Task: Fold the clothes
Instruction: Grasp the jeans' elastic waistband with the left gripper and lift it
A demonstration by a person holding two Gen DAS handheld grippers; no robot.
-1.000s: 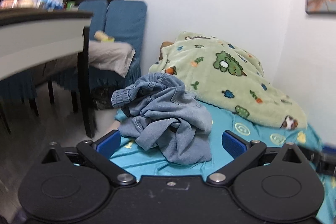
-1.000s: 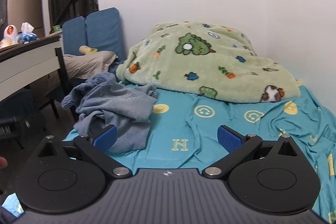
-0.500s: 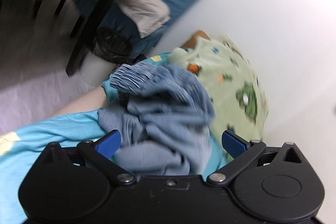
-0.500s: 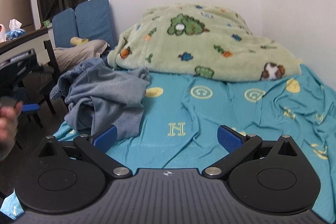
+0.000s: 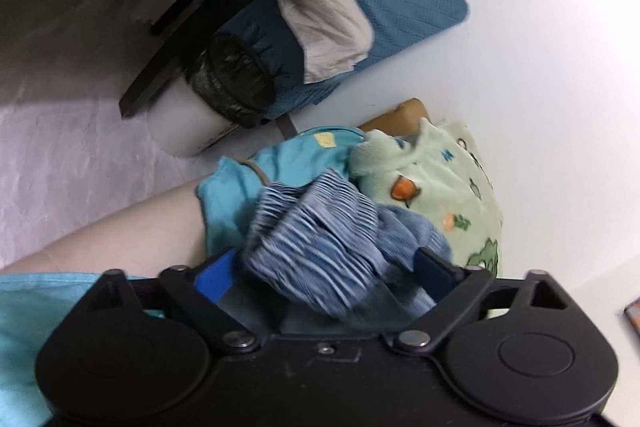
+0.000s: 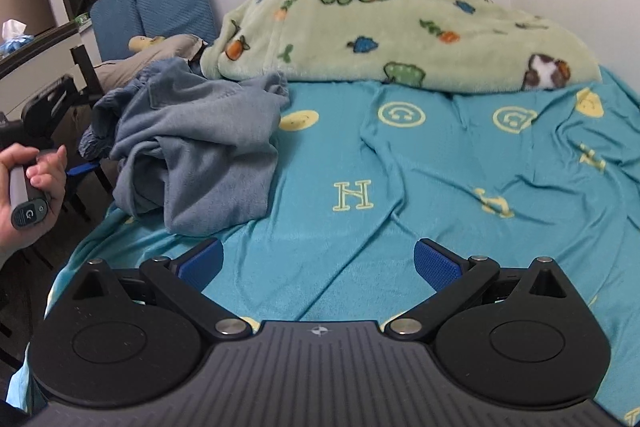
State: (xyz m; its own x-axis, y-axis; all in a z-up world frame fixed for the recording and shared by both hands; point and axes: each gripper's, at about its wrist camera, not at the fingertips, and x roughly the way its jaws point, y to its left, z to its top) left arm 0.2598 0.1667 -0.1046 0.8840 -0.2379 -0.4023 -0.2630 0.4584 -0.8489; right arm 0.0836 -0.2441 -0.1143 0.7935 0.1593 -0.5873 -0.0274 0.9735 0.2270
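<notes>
Two closing pads [image 5: 434, 273] around denim garment [image 5: 320, 247] (perhaps touching) —

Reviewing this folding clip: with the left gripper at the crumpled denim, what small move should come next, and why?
Probably finish closing the left gripper on the denim. Its jaws are closing with the gathered waistband between the pads, not clearly pinched yet. The garment lies bunched at the edge of the bed, and the right gripper is open and empty, so a firm hold comes first.

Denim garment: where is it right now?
The denim garment lies crumpled at the left edge of the teal sheet in the right wrist view, just in front of the green blanket; the closing left gripper straddles its elastic waistband.
</notes>
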